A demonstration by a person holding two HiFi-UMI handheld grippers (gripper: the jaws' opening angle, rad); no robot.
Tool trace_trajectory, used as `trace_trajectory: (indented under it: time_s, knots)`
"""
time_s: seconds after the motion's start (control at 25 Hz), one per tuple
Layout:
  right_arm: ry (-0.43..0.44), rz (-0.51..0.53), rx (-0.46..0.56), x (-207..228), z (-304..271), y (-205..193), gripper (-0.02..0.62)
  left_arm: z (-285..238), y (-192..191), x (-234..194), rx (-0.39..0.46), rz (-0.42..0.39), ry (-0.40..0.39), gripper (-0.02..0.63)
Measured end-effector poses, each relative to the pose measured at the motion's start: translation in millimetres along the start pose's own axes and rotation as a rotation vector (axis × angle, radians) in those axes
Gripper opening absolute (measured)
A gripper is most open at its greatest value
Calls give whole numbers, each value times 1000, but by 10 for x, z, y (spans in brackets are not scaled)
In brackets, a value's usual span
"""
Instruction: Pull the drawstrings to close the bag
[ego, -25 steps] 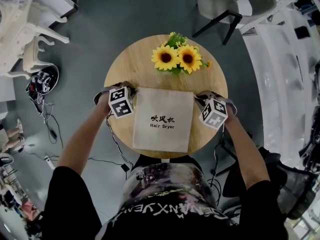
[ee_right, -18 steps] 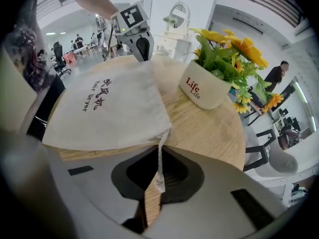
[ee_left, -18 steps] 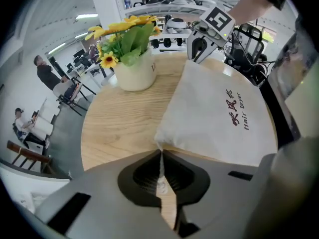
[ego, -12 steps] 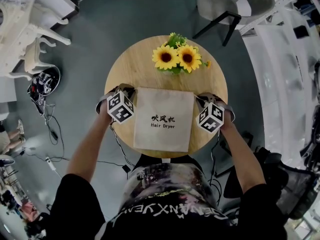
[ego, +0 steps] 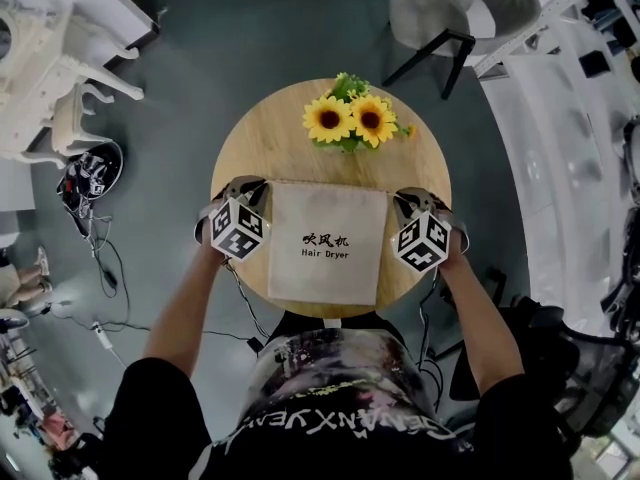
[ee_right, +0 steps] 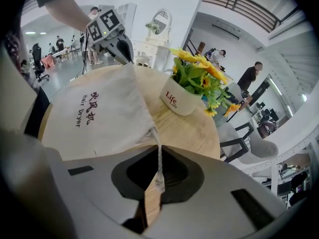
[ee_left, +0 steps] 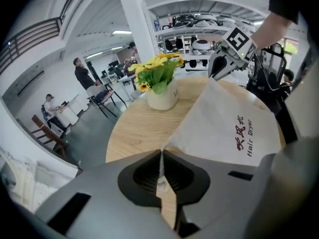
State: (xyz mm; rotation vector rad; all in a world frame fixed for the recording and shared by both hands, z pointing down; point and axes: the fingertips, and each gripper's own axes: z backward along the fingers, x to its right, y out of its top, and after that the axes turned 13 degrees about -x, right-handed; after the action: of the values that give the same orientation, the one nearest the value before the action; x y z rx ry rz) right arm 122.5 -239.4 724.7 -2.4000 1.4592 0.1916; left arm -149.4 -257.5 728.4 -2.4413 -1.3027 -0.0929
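A beige cloth bag (ego: 327, 243) printed "Hair Dryer" lies flat in the middle of the round wooden table (ego: 270, 133). My left gripper (ego: 256, 186) is at the bag's top left corner. In the left gripper view it (ee_left: 161, 152) is shut on a white drawstring (ee_left: 160, 166) that runs taut to the bag (ee_left: 234, 128). My right gripper (ego: 402, 198) is at the top right corner. In the right gripper view it (ee_right: 158, 151) is shut on the other drawstring (ee_right: 159, 163), whose knot sits between the jaws. The bag's mouth corner (ee_right: 142, 133) is puckered.
A white cup of sunflowers (ego: 355, 120) stands on the far side of the table, just beyond the bag. A grey chair (ego: 450, 13) stands on the floor behind the table. Cables and a white bench (ego: 60, 78) lie to the left. The person's torso presses against the table's near edge.
Both grippers have risen slightly and rolled, so their marker cubes show turned. Each still holds its string. The bag lies where it did.
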Motion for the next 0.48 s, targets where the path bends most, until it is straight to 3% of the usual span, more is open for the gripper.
trace_trajectory:
  time_s: [0.48]
  knots:
    - [-91, -58, 100, 214, 613, 218, 2, 567, 125, -255, 122, 118, 123, 20]
